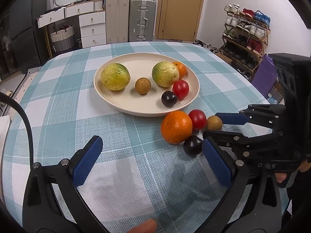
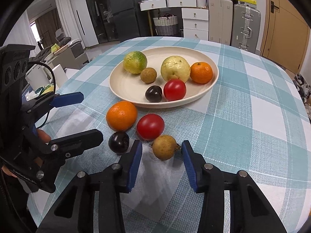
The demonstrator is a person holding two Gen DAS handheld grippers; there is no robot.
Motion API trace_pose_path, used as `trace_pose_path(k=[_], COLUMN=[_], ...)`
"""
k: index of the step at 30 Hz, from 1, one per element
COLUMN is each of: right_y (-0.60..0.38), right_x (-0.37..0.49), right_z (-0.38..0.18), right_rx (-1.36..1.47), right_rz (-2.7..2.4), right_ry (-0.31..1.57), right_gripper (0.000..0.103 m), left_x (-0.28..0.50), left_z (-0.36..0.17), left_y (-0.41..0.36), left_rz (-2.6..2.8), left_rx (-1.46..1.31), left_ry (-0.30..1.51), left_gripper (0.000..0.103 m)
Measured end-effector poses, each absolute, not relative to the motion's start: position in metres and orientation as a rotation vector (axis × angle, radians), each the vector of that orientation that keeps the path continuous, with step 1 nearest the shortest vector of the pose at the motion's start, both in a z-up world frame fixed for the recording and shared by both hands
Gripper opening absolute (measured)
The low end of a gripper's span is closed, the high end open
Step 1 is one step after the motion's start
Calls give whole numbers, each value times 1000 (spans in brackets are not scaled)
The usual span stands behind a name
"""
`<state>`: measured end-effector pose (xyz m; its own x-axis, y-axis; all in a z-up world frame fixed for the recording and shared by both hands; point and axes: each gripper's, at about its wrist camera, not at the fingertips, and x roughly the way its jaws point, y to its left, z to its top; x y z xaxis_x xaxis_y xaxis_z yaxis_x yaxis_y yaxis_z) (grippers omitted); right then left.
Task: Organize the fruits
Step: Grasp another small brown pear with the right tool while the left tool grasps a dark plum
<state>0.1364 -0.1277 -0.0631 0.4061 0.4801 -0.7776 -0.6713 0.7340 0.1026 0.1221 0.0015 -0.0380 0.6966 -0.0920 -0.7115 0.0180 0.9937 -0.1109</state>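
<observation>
Fingers (image 2: 136, 161) of both grippers spread, nothing held. Six fruits lie in round cream plate (image 2: 124, 89), centre frame; four left on worktop (image 2: 243, 126).

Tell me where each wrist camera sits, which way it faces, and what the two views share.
Left wrist: sits behind the open left gripper, low over the table, facing the plate and door; a fingertip shows at the bottom edge, the right gripper at right.
Right wrist: sits behind the open right gripper, which straddles the brown fruit, facing the plate and drawers; the left gripper shows at left.
Shared: plate, loose orange, tomato, plum.
</observation>
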Motion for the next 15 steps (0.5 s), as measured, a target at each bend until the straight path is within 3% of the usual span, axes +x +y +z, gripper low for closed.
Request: trace_pose_path(k=[5,15], right_y=[-128,-142], right_x=[137,124], right_z=[-63,-53], right_rx=[-238,-193], right_rz=[733,725], right_ry=[893,849], right_gripper=[30,29], left_x=[122,123], left_z=[-38,-40], left_y=[1,-1], left_rz=[-62,-76], left_rx=[-97,-100], left_ry=[799,809], left_gripper=[102,102])
